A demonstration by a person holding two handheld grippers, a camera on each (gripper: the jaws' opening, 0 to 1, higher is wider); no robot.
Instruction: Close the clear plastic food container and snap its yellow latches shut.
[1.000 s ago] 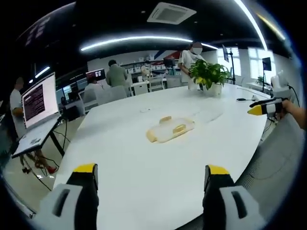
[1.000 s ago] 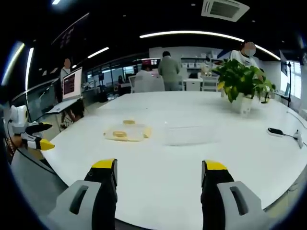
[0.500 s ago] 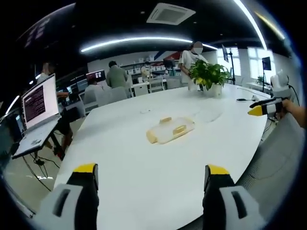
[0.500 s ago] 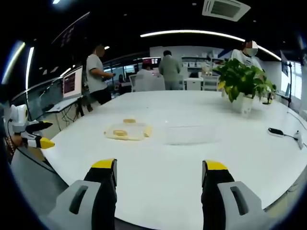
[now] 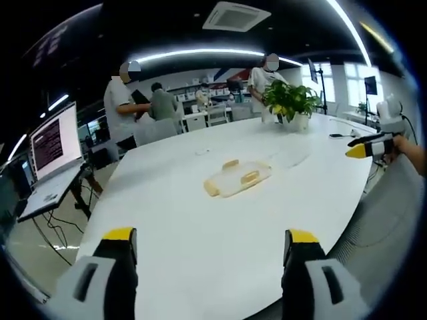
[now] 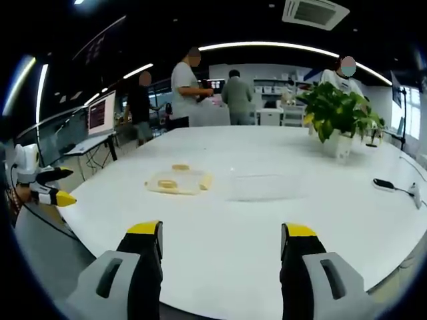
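A big white round table (image 5: 200, 220) (image 6: 267, 227) carries everything, with both grippers held off its near edge, clear of anything on it. Beyond its far edge stand several people (image 6: 187, 90) among office desks, and a laptop (image 5: 53, 143) sits open on a stand off the table's left side in the left gripper view.

On the tabletop near its far right edge stands a potted plant (image 5: 290, 107) (image 6: 337, 117) in a white pot. Toward the middle of the tabletop lies the clear plastic container base (image 6: 263, 187) (image 5: 290, 159), empty and uncovered. Just beside it, apart from it, lies the lid (image 5: 238, 180) (image 6: 177, 182), flat on the tabletop with its yellow latches (image 5: 249, 177) (image 6: 166, 185) showing along its edges; the container is not closed. Near the right edge of the tabletop in the right gripper view lies a small dark device (image 6: 385, 183) with a cable.

The left gripper (image 5: 210, 243) has its yellow-tipped jaws spread wide with nothing between them; it also appears at the left of the right gripper view (image 6: 57, 197), near the table's edge. The right gripper (image 6: 220, 237) likewise holds its jaws wide apart and empty, and shows at the right of the left gripper view (image 5: 363, 150), in a person's hand.
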